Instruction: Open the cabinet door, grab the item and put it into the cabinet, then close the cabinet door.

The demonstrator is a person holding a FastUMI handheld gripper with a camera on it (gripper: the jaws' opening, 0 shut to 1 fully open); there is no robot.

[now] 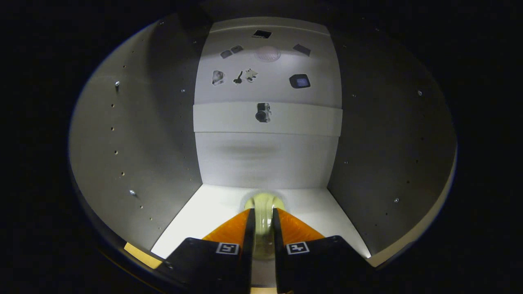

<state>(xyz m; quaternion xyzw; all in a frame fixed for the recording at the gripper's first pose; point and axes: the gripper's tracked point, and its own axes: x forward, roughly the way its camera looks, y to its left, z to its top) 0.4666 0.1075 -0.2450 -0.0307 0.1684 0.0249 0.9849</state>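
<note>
The item [264,222], a pale yellowish, rounded piece, sits pinched between the two fingers, its rounded end poking out just past their tips over the cabinet [135,134] floor, near the foot of the back wall. The gripper [263,212] is clamped on it, a finger pressing each side, and the narrow gap between them is taken up by the item. We are inside the cabinet here: the white floor runs from the fingers to the back wall, and the grey side walls, dotted with rows of small holes and a few metal pegs, curve away to left and right. On the back wall a white shelf [267,118] crosses from side to side at mid height, and a small picture of a camera [263,112] sits on its front edge. Above the shelf the wall carries several small dark stickers [299,81] and a faint round patch.
</note>
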